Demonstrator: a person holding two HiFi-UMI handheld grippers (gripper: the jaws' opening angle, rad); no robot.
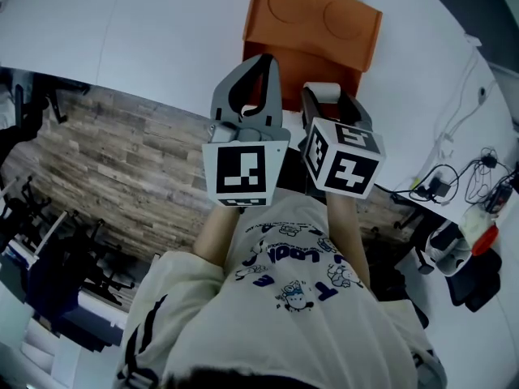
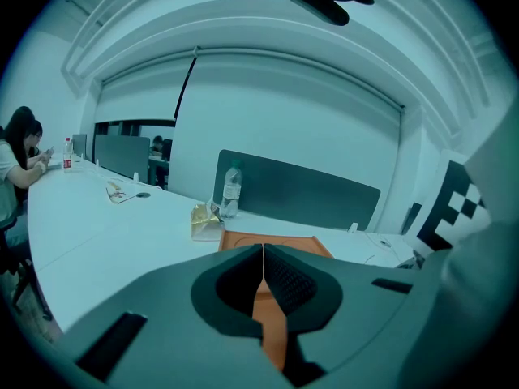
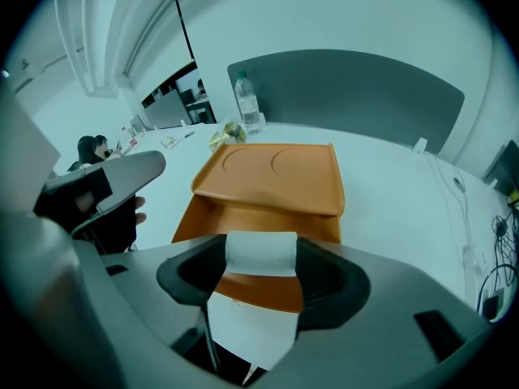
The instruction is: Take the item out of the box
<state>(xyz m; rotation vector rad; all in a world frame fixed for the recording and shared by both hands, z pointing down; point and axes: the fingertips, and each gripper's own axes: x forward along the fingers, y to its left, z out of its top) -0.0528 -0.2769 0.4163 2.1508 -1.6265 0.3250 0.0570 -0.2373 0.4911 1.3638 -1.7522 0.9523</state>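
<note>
An orange box [image 1: 312, 31] with its lid folded back lies on the white table [image 1: 146, 23]; it also shows in the right gripper view as the orange box [image 3: 272, 185]. My right gripper [image 1: 328, 96] is lifted near the box's front edge, shut on a white paper roll [image 3: 259, 254] that sits between its pads. The same roll [image 1: 322, 91] peeks out at the jaw tips in the head view. My left gripper [image 1: 258, 75] hovers beside it to the left, shut with nothing in it, jaws touching; the left gripper [image 2: 262, 270] shows the box [image 2: 276, 245] beyond it.
A plastic bottle [image 3: 247, 104] and a crumpled wrapper [image 3: 227, 134] stand behind the box. Cables and chargers [image 1: 462, 181] lie at the table's right end. People sit at the far left of the long table [image 2: 20, 164]. Wooden floor [image 1: 113, 160] lies below the table's edge.
</note>
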